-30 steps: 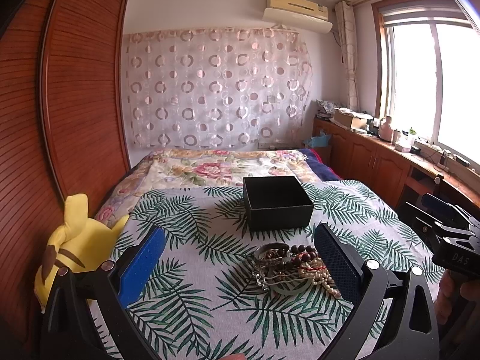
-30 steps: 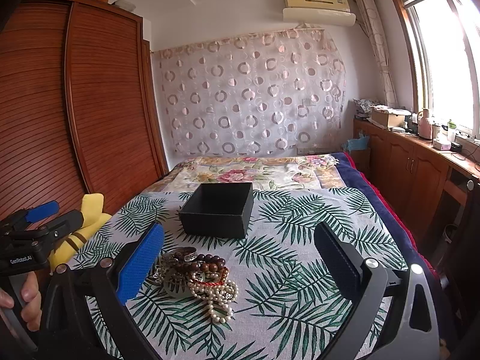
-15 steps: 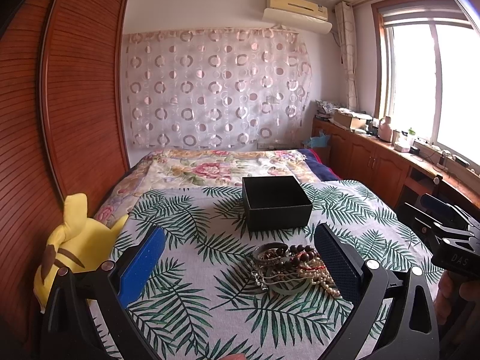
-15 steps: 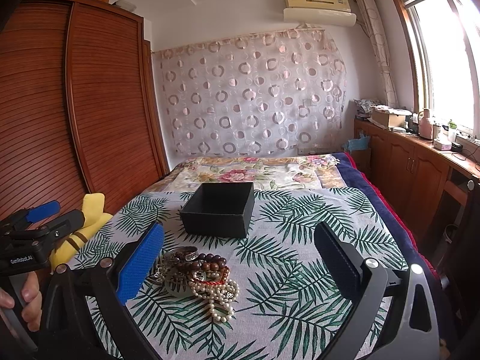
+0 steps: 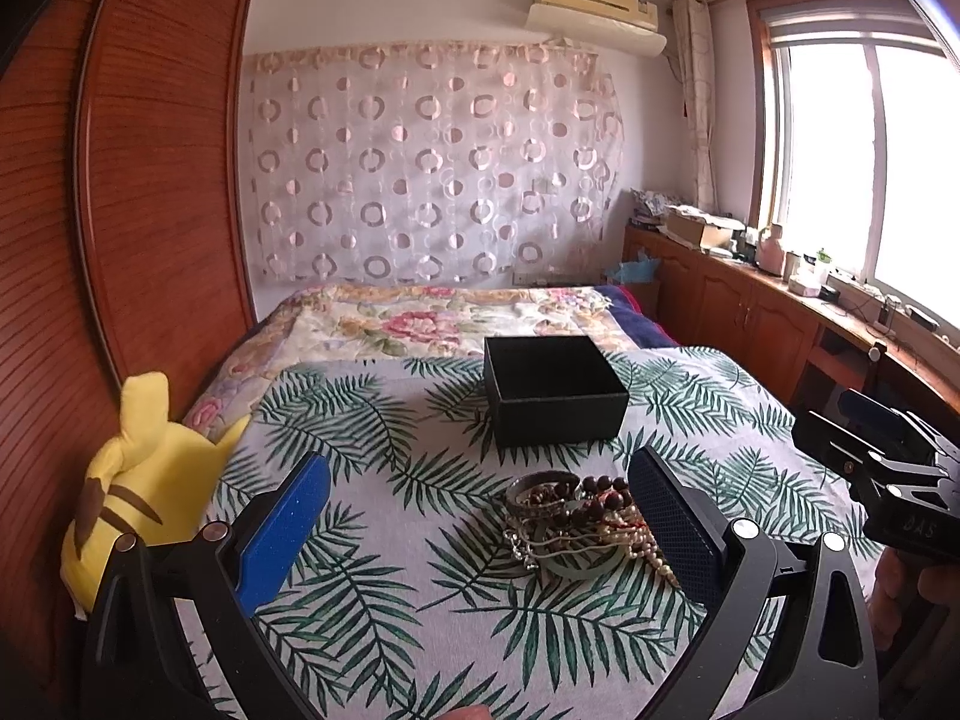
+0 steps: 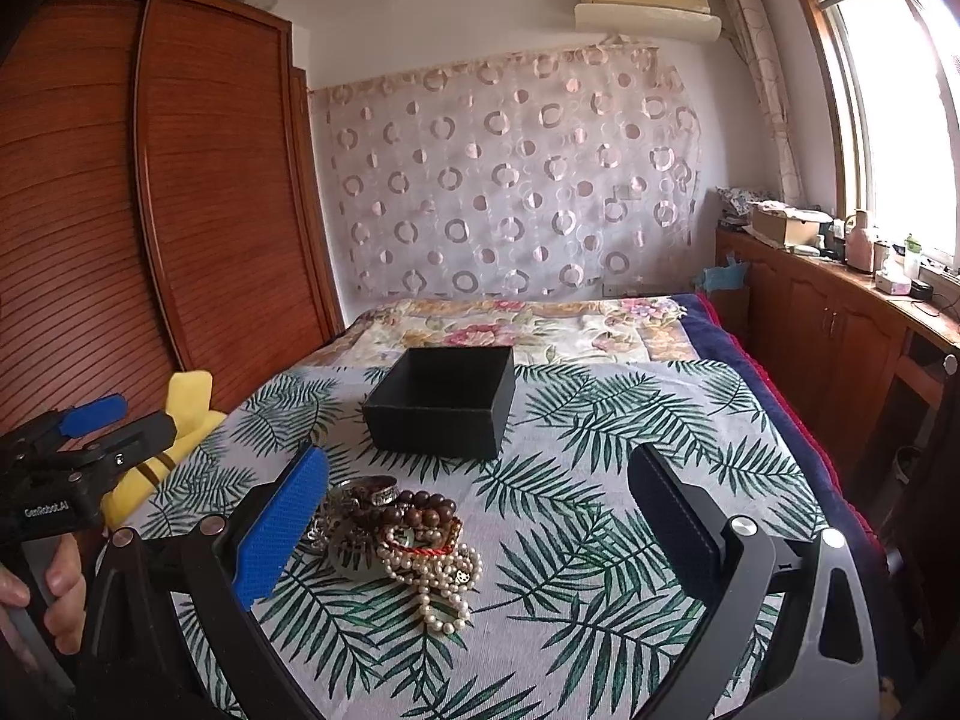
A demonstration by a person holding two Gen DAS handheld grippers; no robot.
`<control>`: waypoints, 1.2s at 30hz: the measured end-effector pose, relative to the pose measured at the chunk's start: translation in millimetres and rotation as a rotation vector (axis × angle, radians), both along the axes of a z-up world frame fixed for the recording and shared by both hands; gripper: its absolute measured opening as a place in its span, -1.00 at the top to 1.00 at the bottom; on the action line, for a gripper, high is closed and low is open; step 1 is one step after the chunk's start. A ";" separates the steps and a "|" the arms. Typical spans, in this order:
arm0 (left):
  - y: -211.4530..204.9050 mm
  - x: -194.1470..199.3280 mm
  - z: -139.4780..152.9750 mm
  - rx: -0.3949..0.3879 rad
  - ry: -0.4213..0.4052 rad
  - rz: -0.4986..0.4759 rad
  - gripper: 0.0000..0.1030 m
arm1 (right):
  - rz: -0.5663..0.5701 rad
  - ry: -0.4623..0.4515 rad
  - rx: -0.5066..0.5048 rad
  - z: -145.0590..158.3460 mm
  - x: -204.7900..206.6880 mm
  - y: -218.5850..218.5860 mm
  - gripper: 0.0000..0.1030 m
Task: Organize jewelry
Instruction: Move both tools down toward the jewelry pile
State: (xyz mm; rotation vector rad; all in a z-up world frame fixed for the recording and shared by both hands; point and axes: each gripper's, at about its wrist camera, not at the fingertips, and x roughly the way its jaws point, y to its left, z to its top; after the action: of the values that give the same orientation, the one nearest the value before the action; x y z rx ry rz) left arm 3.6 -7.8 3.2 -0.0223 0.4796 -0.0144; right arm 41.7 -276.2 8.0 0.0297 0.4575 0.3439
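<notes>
I see the bed under a palm-leaf cloth (image 5: 372, 594), a yellow plush toy (image 5: 129, 492) at its left edge. A black open box (image 6: 444, 402) sits on the cloth, farther off than the jewelry heap (image 6: 402, 531), which lies just near of it: pearl strand, brown bead bracelet, silver bangle tangled together. My left gripper (image 5: 480, 516) and right gripper (image 6: 480, 516) both hang with fingers spread wide, gripping nothing.
</notes>
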 end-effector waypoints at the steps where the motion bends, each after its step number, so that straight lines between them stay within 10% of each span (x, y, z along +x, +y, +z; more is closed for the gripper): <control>1: 0.9 3.9 -4.2 -0.003 0.016 -0.001 -0.87 | 0.005 0.004 -0.006 -2.9 1.2 0.9 -0.96; 23: 6.4 72.2 -70.7 -0.094 0.244 -0.189 -0.82 | 0.179 0.205 -0.074 -68.6 35.9 16.0 -0.21; 36: -6.1 134.6 -97.6 -0.181 0.394 -0.266 -0.54 | 0.197 0.229 -0.062 -70.3 41.9 17.3 -0.19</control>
State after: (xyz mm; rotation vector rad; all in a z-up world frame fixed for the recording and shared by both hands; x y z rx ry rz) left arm 138.3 -14.0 -94.4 -0.1408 0.8713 -0.3196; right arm 83.6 -258.9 -62.3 -0.0374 0.6999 0.5227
